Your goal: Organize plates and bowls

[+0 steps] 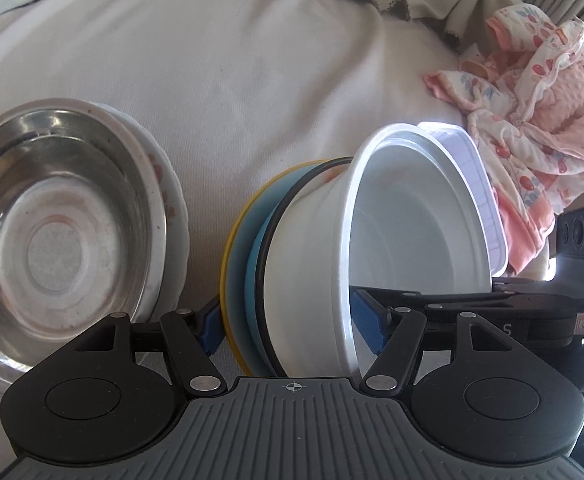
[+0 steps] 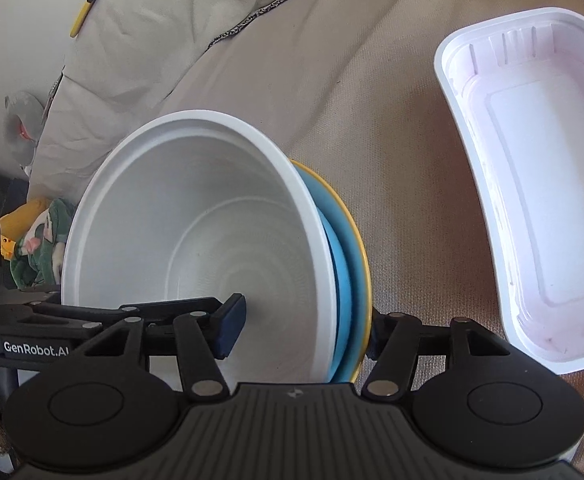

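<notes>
A stack of a white bowl (image 1: 411, 240), a black-rimmed bowl (image 1: 276, 240) and a blue plate with a yellow rim (image 1: 236, 248) is held on edge. My left gripper (image 1: 292, 320) is shut on the stack, one blue pad under the plate, the other inside the white bowl. My right gripper (image 2: 303, 328) is shut on the same stack; the white bowl (image 2: 196, 240) and the blue plate (image 2: 347, 264) sit between its pads. A steel bowl (image 1: 60, 232) rests on a white flowered plate (image 1: 164, 184) at the left.
A white rectangular plastic tray (image 2: 531, 184) lies on the beige cloth (image 2: 371, 80) to the right. Pink patterned clothes (image 1: 531, 112) lie at the back right. Green and yellow cloth (image 2: 36, 236) lies at far left in the right wrist view.
</notes>
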